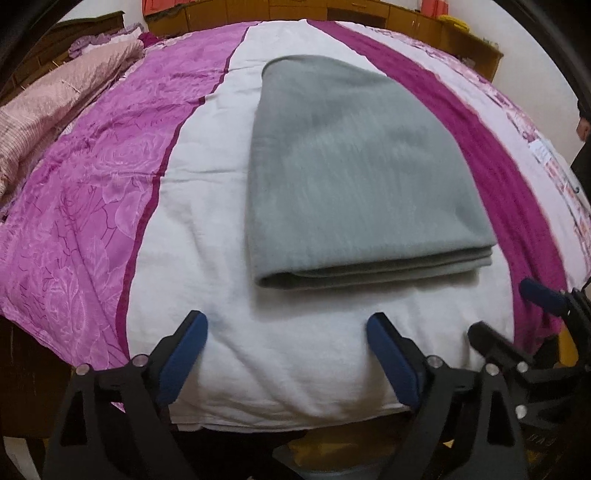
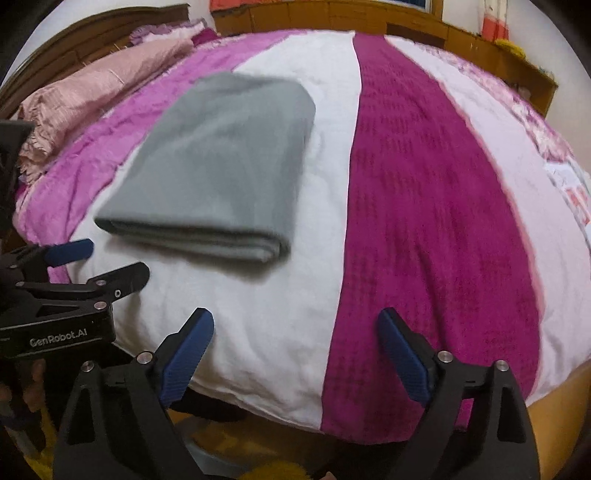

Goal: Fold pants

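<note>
The grey pants lie folded into a thick flat rectangle on the white stripe of the bedspread, layered edges toward me. They also show in the right wrist view, left of centre. My left gripper is open and empty, held just short of the pants' near edge. My right gripper is open and empty, to the right of the pants over the white and magenta stripes. Each gripper shows in the other's view: the right gripper at the right edge, the left gripper at the left edge.
The bed has a striped pink, white and magenta cover. A crumpled pink quilt is piled at the far left. Wooden cabinets run along the wall behind. The bed's near edge is just under the fingers.
</note>
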Available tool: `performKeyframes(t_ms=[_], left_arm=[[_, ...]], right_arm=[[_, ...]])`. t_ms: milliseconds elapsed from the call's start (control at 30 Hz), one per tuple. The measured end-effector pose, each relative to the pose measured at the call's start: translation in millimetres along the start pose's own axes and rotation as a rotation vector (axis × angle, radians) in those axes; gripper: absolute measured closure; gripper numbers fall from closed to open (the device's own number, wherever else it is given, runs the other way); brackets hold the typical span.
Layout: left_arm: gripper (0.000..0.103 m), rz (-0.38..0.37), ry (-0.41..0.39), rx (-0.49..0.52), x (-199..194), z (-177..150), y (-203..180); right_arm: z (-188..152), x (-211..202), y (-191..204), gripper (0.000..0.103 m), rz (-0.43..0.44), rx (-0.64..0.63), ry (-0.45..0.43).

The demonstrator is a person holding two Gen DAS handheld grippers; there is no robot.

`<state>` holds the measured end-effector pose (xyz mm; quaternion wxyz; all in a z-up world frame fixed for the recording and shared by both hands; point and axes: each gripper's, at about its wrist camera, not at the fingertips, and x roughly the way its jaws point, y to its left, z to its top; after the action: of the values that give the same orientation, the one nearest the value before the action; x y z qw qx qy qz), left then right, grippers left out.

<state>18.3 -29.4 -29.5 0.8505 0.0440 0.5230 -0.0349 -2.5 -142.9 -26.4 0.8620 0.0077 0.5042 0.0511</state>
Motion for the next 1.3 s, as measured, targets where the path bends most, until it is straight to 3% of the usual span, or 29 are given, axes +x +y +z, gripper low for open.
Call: performKeyframes(t_ms=[400,1300], left_arm=[[0.004,0.006,-0.004,-0.012,9,-2,-1],[0.003,0.0,-0.008,-0.017,9,-2,0]], right_arm=[[-4,15,-8,0.012,0.029,0.046,0.024],[-4,17,-7,0.008,0.032,0.046,0.022]])
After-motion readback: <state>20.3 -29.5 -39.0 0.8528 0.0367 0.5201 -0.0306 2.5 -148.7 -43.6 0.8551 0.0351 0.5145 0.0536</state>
